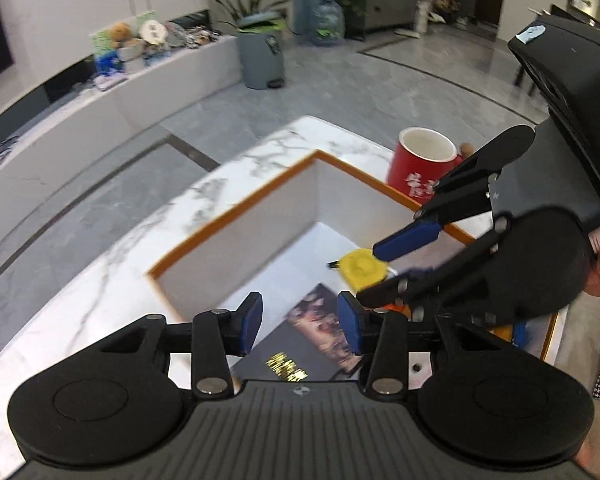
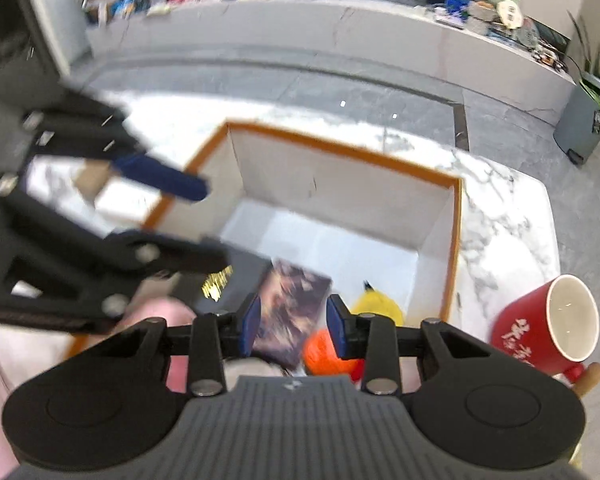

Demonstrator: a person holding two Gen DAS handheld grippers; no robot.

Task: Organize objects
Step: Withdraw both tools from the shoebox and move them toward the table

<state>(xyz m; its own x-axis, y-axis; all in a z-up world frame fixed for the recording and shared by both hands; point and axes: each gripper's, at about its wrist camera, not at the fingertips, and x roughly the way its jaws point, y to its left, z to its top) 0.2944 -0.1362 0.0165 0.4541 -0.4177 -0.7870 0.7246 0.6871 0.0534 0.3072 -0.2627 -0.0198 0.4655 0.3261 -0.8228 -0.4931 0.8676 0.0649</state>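
Observation:
An open white box with an orange rim stands on the marble table. Inside lie a dark book with gold lettering, a yellow toy and an orange object. My left gripper is open and empty above the box's near side, over the book. My right gripper is open and empty over the box; in the left wrist view it reaches in from the right beside the yellow toy.
A red mug with white characters stands on the table just outside the box. A small cardboard piece lies on the table left of the box. A grey bin stands on the floor beyond.

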